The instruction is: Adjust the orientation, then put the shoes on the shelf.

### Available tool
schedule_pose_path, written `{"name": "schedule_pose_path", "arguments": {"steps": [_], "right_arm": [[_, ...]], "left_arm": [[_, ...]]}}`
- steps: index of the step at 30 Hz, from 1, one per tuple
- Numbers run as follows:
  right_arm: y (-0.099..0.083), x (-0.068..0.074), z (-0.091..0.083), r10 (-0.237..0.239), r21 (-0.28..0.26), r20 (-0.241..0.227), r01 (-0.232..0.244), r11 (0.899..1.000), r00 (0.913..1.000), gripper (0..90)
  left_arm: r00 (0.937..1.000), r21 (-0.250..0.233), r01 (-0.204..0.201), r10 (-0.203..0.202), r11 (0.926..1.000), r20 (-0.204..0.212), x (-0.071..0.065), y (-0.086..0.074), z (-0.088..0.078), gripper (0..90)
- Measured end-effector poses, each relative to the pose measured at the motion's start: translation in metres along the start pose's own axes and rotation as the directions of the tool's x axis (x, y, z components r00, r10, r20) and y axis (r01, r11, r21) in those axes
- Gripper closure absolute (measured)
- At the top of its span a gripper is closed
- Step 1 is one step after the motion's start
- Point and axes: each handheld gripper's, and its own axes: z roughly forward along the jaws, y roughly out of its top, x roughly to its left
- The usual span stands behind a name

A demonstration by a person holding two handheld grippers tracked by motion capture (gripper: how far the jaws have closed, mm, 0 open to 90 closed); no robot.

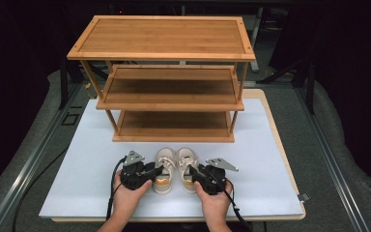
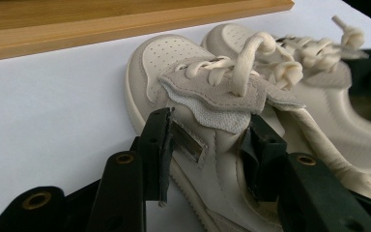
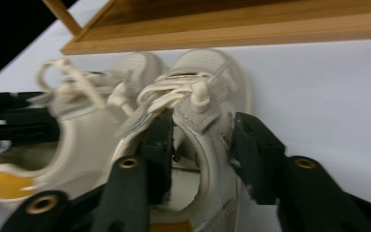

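Two small cream lace-up shoes stand side by side, toes toward the shelf, on the white board [image 1: 89, 162]. My left gripper [image 1: 158, 170] comes at the left shoe [image 1: 164, 166] from its outer side. In the left gripper view the jaws of this gripper [image 2: 207, 145] sit across the left shoe [image 2: 174, 63] just behind its strap, pads against both sides. My right gripper [image 1: 193, 170] is at the right shoe [image 1: 187, 164]. In the right gripper view this gripper [image 3: 200, 145] has one jaw inside the right shoe [image 3: 207, 72] and one outside its wall, with a gap beside the wall.
A three-tier bamboo shelf [image 1: 174, 36] stands at the back of the board, its lowest tier [image 3: 222, 29] just beyond the shoes' toes. The board's edge lies close behind the hands. Cables trail from both grippers toward the person.
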Motion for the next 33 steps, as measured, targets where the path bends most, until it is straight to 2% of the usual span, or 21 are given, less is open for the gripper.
{"name": "schedule_pose_path", "arguments": {"steps": [1, 6, 9, 14, 15, 17, 26, 30, 33], "right_arm": [[-0.0023, 0.0049, -0.0001, 0.016, 0.002, -0.024, -0.016, 1.000, 0.9996, 53.9], [-0.0068, 0.0116, 0.0006, 0.027, 0.005, -0.041, -0.027, 1.000, 0.9988, 53.4], [-0.0068, 0.0132, 0.0010, 0.013, 0.006, -0.033, -0.013, 1.000, 0.9994, 53.4], [-0.0067, 0.0096, 0.0026, -0.036, 0.018, -0.019, 0.037, 0.999, 0.9992, 54.2], [-0.0072, 0.0087, 0.0032, -0.062, 0.013, -0.013, 0.062, 0.998, 0.9980, 55.4], [-0.0075, 0.0079, 0.0029, -0.070, 0.010, -0.020, 0.070, 0.997, 0.9974, 55.3], [-0.0084, 0.0072, 0.0015, -0.066, -0.003, -0.037, 0.066, 0.998, 0.9971, 52.4], [-0.0093, 0.0089, 0.0022, -0.071, -0.013, -0.024, 0.071, 0.997, 0.9972, 49.6], [-0.0084, 0.0085, 0.0025, -0.063, -0.011, -0.039, 0.063, 0.998, 0.9972, 47.1]], "left_arm": [[1.0000, -0.007, 0.006, -0.006, 1.0000, 0.002, 0.0004, -0.0008, 0.0001, 58.7], [0.9998, -0.008, 0.015, -0.015, 0.9999, -0.010, -0.0029, -0.0004, 0.0016, 58.8], [0.9998, -0.016, 0.015, -0.015, 0.9998, -0.011, -0.0030, -0.0015, 0.0017, 58.7], [0.9997, -0.025, 0.023, -0.023, 0.9994, -0.011, -0.0025, -0.0027, 0.0015, 58.0], [0.9997, -0.025, 0.023, -0.023, 0.9994, -0.011, -0.0025, -0.0030, 0.0013, 57.7], [0.9996, -0.026, 0.028, -0.028, 0.9993, -0.007, -0.0013, -0.0034, 0.0009, 57.6], [0.9992, -0.042, 0.039, -0.038, 0.9984, 0.008, 0.0002, -0.0055, 0.0008, 55.9], [0.9990, -0.049, 0.045, -0.044, 0.9978, 0.006, -0.0003, -0.0067, 0.0009, 54.8], [0.9983, -0.056, 0.056, -0.055, 0.9969, 0.016, 0.0002, -0.0081, 0.0014, 53.1]]}}
